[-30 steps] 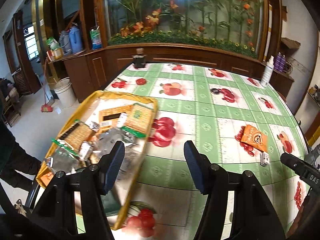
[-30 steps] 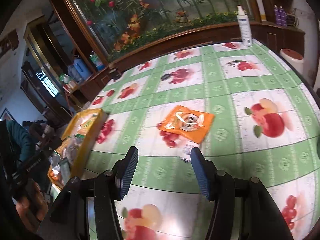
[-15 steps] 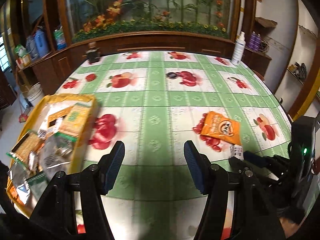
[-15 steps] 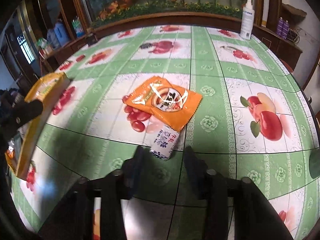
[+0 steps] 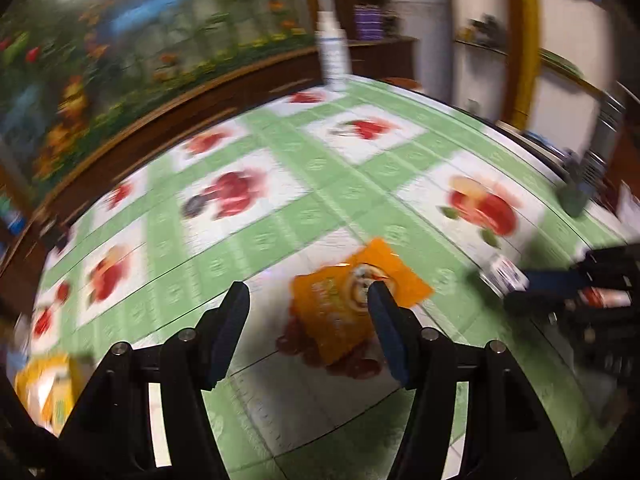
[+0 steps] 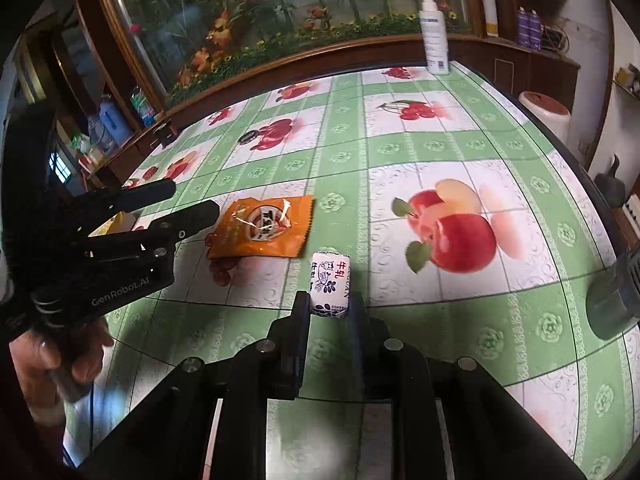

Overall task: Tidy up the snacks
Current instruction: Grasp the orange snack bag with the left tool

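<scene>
On the tabletop [image 6: 460, 128], right tongs [image 6: 329, 304] have just been closing and pinch the white candy [image 6: 330, 282]; left tongs [image 5: 308, 304] spread, orange packet [image 6: 262, 226] at ten o'clock of it.

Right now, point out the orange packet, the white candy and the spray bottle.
orange packet [image 6: 262, 227]: right wrist view, on the round logo at its middle.
white candy [image 6: 330, 282]: right wrist view, on the printed wrapper face, above the right gripper's fingers.
spray bottle [image 6: 434, 42]: right wrist view, on its white body.
</scene>
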`<control>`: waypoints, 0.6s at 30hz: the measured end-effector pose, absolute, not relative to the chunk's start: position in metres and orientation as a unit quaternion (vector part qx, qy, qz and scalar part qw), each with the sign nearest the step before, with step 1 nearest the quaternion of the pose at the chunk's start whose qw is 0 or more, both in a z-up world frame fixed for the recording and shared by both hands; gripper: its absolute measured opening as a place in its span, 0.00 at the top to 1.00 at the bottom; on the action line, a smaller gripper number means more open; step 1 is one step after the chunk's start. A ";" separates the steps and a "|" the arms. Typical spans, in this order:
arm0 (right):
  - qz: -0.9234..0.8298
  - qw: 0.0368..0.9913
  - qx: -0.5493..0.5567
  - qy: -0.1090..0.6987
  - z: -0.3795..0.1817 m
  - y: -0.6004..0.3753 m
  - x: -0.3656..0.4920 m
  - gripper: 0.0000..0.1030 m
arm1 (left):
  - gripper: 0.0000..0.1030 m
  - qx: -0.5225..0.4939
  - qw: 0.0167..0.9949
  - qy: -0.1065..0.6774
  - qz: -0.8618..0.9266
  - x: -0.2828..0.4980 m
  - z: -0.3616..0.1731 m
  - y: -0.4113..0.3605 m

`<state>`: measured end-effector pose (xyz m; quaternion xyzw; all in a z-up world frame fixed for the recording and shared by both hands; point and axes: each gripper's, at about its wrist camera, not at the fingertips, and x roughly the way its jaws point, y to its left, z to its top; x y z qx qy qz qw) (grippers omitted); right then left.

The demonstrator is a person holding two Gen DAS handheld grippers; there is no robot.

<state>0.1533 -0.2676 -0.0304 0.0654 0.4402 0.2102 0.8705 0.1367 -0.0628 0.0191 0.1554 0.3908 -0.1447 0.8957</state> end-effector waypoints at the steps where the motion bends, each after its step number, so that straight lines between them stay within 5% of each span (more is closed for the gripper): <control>1: 0.213 0.868 0.076 0.441 -0.032 -0.272 0.154 0.81 | 0.42 0.160 0.888 0.397 -0.168 0.139 0.017 -0.064; 10: 0.215 0.864 0.110 0.441 -0.034 -0.287 0.160 0.81 | 0.41 0.261 0.840 0.418 -0.228 0.155 -0.014 -0.090; 18: 0.217 0.864 0.120 0.438 -0.031 -0.288 0.158 0.81 | 0.45 0.247 0.842 0.421 -0.229 0.172 -0.013 -0.108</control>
